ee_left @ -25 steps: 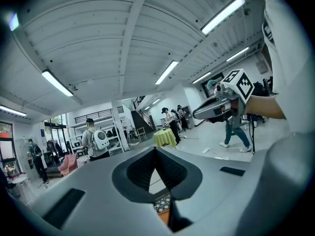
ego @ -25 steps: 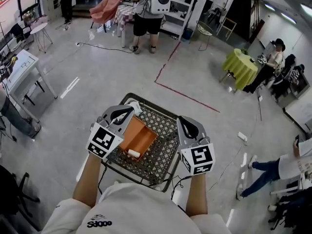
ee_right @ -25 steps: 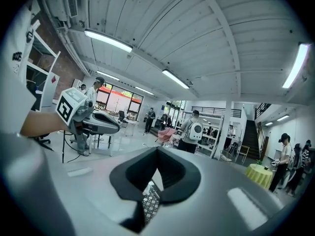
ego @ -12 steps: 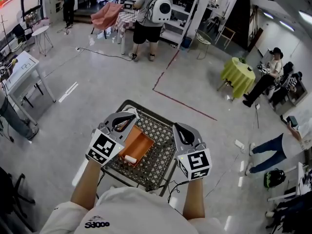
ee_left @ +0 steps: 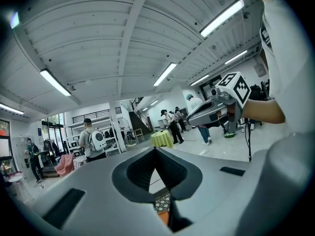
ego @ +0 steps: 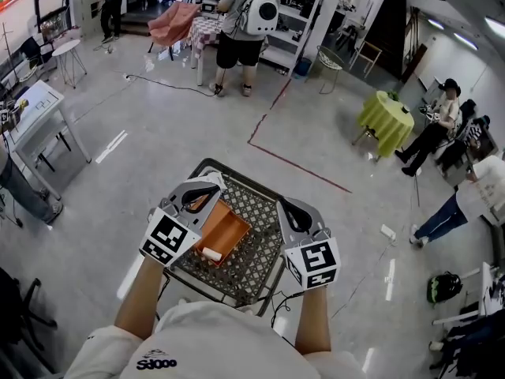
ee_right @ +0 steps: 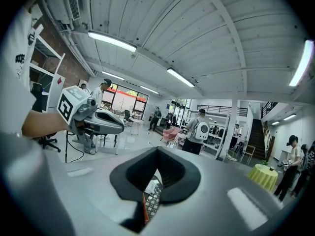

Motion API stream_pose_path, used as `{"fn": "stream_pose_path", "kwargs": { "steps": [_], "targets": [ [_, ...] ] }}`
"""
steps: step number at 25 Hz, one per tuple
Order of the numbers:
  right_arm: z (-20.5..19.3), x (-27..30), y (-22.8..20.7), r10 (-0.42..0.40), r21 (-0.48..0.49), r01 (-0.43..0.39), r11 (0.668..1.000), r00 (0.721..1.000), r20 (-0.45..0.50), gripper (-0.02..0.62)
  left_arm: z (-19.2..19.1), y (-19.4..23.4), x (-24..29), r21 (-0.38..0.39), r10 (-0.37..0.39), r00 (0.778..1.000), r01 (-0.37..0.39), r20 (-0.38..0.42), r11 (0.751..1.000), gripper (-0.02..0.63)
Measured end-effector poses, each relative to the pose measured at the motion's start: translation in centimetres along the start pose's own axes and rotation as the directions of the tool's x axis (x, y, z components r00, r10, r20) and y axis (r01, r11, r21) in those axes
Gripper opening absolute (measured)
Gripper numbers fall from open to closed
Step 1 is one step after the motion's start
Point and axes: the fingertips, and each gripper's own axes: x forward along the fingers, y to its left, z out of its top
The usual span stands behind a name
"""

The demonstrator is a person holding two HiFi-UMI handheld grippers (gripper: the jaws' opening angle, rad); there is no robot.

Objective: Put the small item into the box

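Note:
An orange open box [ego: 226, 226] sits on a black lattice table [ego: 260, 247]. A small white cylinder-like item [ego: 211, 253] lies inside the box at its near end. My left gripper [ego: 211, 182] hovers over the box's left side, jaws together and empty. To the right of the box, my right gripper [ego: 282, 204] hangs over the lattice top, shut with nothing in it. In the left gripper view the left gripper [ee_left: 155, 151] has its tips meeting, and the right gripper [ee_left: 216, 108] shows beyond. The right gripper view shows the right gripper [ee_right: 157, 151] closed, with the left gripper [ee_right: 93, 119] nearby.
Something white [ego: 222, 173] lies at the table's far corner, partly behind my left gripper. A person with a white backpack [ego: 246, 22] stands by shelves far ahead. A yellow-green round table [ego: 387, 117] and seated people are at the right; a red floor line [ego: 296, 160] runs past.
Both grippers have drifted slightly toward each other over the table and stay closed. The head view shifted a little. A person at the right edge has walked on.

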Motion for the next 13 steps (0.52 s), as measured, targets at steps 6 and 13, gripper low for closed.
{"fn": "stream_pose_path", "kwargs": {
  "steps": [6,13],
  "targets": [
    [-0.44,0.02,0.56,0.012,0.009,-0.012,1.000,1.000,0.000,0.008,-0.79,-0.34,-0.36,-0.010,-0.002,1.000,0.002,-0.011,1.000,0.003],
    [-0.31,-0.58,0.59,0.026,0.011,-0.026,1.000,1.000,-0.005,0.008,-0.57,-0.99,-0.57,-0.035,-0.010,1.000,0.009,-0.009,0.999,0.003]
  ]
}}
